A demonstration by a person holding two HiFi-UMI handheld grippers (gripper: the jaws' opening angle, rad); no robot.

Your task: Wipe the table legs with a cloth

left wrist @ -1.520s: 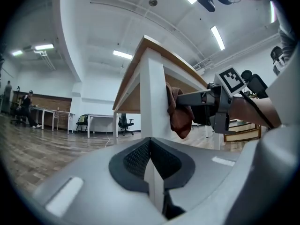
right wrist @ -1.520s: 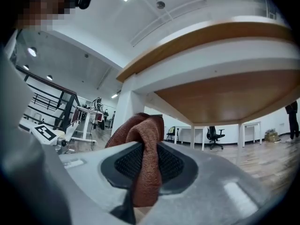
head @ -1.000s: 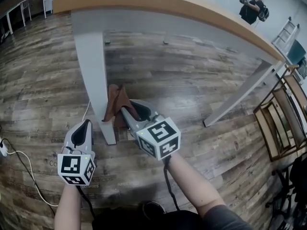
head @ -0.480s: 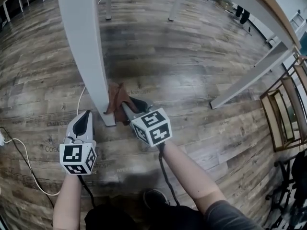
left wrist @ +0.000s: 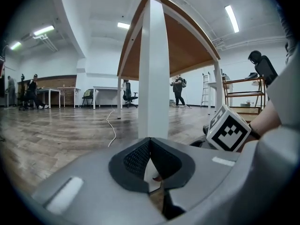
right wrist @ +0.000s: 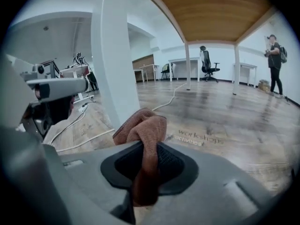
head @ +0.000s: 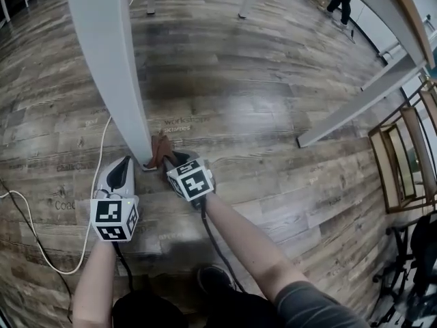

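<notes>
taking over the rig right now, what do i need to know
Right gripper: jaws shut on the brown cloth, held at the foot of the near table leg, just above the floor.
Left gripper: jaws together, empty, low beside that leg.
Done: cannot tell how much is wiped.
Left: finish this leg, then the far leg and the rest.

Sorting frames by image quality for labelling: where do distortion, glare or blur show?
Head view: fisheye bends the table leg and the floor; soft glare on it past the leg. Left gripper view: black corners, ceiling light blown out. Right gripper view: black corners, cloth in the jaws sharp.
</notes>
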